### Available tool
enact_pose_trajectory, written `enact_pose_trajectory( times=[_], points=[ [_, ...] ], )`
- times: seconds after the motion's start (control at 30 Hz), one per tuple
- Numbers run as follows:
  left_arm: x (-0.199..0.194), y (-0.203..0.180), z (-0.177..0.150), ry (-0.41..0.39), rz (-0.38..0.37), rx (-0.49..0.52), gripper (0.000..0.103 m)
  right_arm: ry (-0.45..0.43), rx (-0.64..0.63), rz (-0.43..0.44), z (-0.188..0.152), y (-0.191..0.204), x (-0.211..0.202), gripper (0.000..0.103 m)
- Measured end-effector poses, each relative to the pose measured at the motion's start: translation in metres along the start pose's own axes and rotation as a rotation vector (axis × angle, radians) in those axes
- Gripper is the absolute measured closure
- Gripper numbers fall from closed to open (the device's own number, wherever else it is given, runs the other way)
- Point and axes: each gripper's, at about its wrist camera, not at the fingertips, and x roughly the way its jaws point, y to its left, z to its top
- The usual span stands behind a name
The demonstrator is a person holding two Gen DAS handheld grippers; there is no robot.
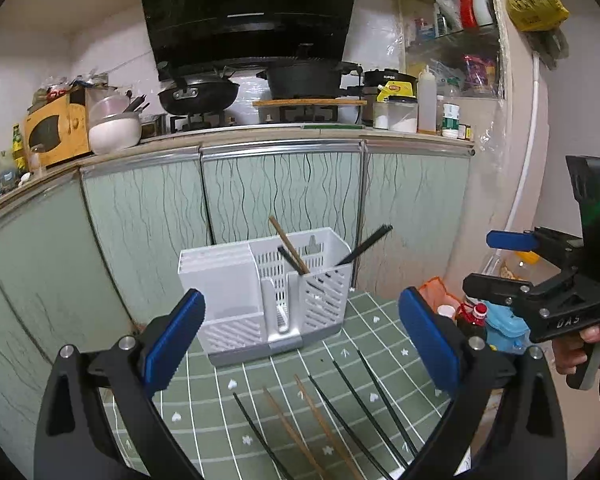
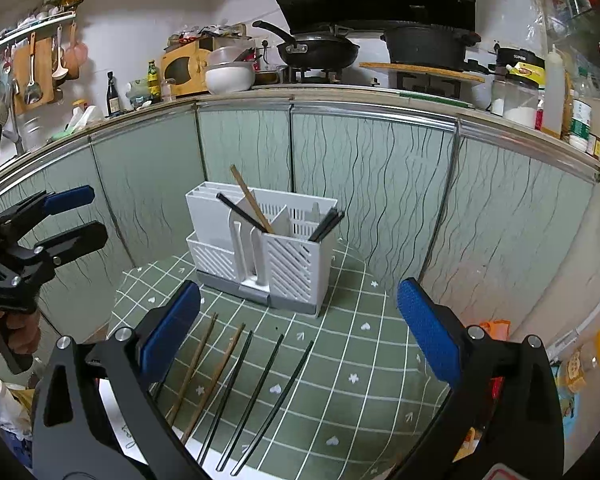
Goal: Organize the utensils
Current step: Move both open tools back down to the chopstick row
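Partly done, judged from present positions

Holder: white utensil caddy (image 2: 260,248) upright at far edge of green gridded worktop (image 2: 360,360), backed close against pale green cabinet doors (image 2: 360,184). Several compartments; slotted walls, grey base

Already stowed:
- wooden chopstick (image 2: 250,198), leaning left out of middle compartment
- black chopstick (image 2: 240,212), crossing beside wooden one, same compartment
- black chopsticks (image 2: 326,224), probably a pair, leaning right in right-hand slotted compartment; exact count hard to tell

Still loose on worktop, near side, well apart from caddy:
- two wooden chopsticks (image 2: 212,376), roughly parallel, at left of row
- three black chopsticks (image 2: 260,396) fanned to their right in right wrist view
- fourth black stick (image 1: 256,432) left of wooden pair in left wrist view; in right wrist view likely hidden behind finger
- about five or six left, so likely under halfway

Tools:
- left gripper (image 1: 300,340) with blue-padded fingers spread wide, nothing between them, hovering above loose row and facing caddy
- right gripper (image 2: 300,332) likewise spread wide, empty, above same row
- each seen side-on from other camera, held by a hand (image 1: 580,344) at trigger grip

Remaining: pick up each loose stick, stand in caddy. Thin, smooth, flat on cloth; likely fiddly to pinch
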Motion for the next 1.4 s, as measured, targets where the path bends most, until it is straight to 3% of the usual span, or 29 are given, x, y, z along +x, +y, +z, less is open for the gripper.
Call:
enact_pose_trajectory(
  times=[0.2,0.53,0.8,0.97,1.1,1.3,1.4],
  points=[
    [-0.012,-0.009,-0.027,0.006,0.053,0.01,0.004,0.02,-0.011,-0.013,-0.026,0.011,-0.005,0.009],
    [-0.015,-0.019,-0.072,0.033,0.039,0.013,0.004,0.062,-0.024,-0.001,-0.071,0.025,-0.003,0.009],
    [-0.003,-0.024,-0.105,0.067,0.077,0.04,0.004,0.107,-0.034,-0.01,-0.097,0.032,0.011,0.009],
    [0.0,-0.017,-0.121,0.081,0.057,-0.004,0.004,0.101,-0.036,-0.028,-0.115,0.036,0.02,0.009],
    [0.005,-0.015,-0.135,0.09,0.095,0.0,0.004,0.128,-0.031,-0.009,-0.129,0.038,0.03,0.009],
    [0.012,-0.002,-0.157,0.117,0.071,-0.028,0.004,0.169,-0.02,-0.032,-0.15,0.038,0.043,0.009],
    [0.014,0.0,-0.164,0.133,0.099,-0.018,0.004,0.179,-0.02,-0.038,-0.158,0.036,0.048,0.009]
  ],
)
